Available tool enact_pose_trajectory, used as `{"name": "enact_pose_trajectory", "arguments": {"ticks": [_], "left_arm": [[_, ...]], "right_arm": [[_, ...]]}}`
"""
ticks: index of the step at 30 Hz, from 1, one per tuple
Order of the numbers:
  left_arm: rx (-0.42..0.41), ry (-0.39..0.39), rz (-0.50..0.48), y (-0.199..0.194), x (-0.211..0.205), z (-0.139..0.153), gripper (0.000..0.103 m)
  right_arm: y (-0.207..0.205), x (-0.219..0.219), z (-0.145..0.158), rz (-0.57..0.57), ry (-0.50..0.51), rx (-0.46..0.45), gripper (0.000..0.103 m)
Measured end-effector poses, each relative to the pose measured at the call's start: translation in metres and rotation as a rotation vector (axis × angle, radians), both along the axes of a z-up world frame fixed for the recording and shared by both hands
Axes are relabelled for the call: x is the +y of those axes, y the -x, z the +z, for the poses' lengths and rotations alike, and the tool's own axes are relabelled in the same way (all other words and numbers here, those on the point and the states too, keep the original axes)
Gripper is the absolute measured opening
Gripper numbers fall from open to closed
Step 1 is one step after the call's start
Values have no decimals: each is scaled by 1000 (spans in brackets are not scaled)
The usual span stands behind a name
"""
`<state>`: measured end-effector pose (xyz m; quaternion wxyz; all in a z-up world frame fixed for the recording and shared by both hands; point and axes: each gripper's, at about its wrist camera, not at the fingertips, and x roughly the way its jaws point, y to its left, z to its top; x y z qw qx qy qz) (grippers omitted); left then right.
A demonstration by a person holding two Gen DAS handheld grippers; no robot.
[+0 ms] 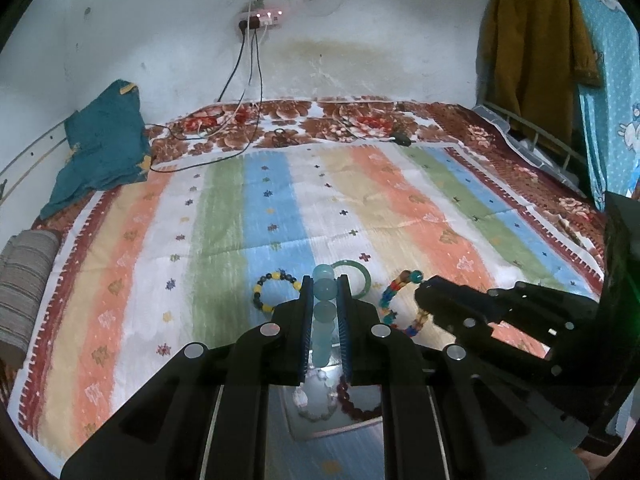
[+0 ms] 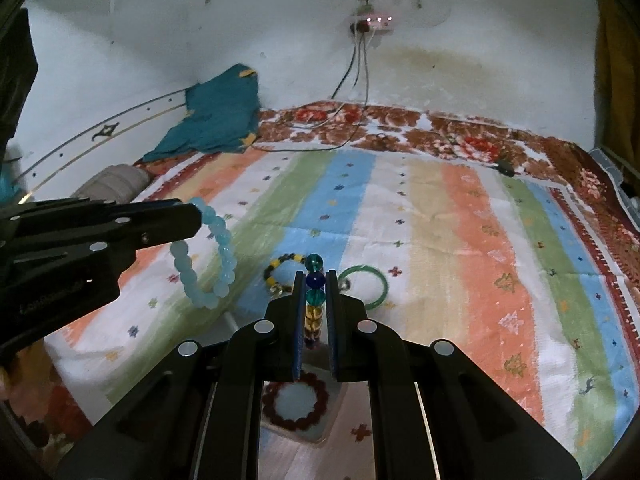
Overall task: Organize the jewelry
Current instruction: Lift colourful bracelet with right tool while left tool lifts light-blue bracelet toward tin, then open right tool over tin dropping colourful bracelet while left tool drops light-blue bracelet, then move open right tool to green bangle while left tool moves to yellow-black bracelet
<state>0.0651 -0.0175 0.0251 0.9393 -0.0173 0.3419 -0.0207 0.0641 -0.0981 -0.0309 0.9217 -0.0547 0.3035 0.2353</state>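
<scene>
My left gripper [image 1: 325,284] is shut on a pale blue bead bracelet [image 1: 323,312], held above the striped mat; it hangs from that gripper [image 2: 196,216] in the right wrist view [image 2: 212,256]. My right gripper [image 2: 314,280] is shut on a multicoloured bead bracelet [image 2: 314,300], also seen in the left wrist view [image 1: 396,300] beside that gripper [image 1: 424,292]. A black-and-yellow bead bracelet [image 1: 272,292] and a green bangle [image 1: 362,276] lie on the mat. A dark red bead bracelet [image 2: 296,400] and a pale bracelet [image 1: 316,400] lie in a white tray [image 2: 320,432] below the grippers.
A striped mat [image 1: 280,208] covers a floral blanket [image 1: 280,120]. Cables [image 1: 224,136] trail from a wall socket [image 1: 260,18]. A teal cloth [image 1: 104,140] and a grey roll [image 1: 24,280] lie at the left. Clothes [image 1: 536,48] hang at the right.
</scene>
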Motion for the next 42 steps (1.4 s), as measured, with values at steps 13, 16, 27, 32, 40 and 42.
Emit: {"name": "enact_pose_trajectory", "arguments": {"ticks": [13, 16, 27, 32, 40, 42], "left_arm": [[18, 24, -3, 16, -1, -4, 11], [42, 32, -1, 16, -2, -7, 14], [38, 23, 73, 11, 13, -4, 46], [56, 23, 88, 8, 19, -7, 53], [85, 29, 121, 0, 30, -10, 65], [96, 27, 126, -2, 31, -12, 68]], "right_arm": [[11, -1, -6, 59, -51, 85, 10], [10, 1, -11, 71, -44, 114, 10], [-10, -29, -15, -81, -51, 135, 49], [-17, -34, -18, -114, -52, 147, 62], [-25, -34, -22, -125, -32, 172, 68], [-25, -34, -22, -126, -33, 170, 72]]}}
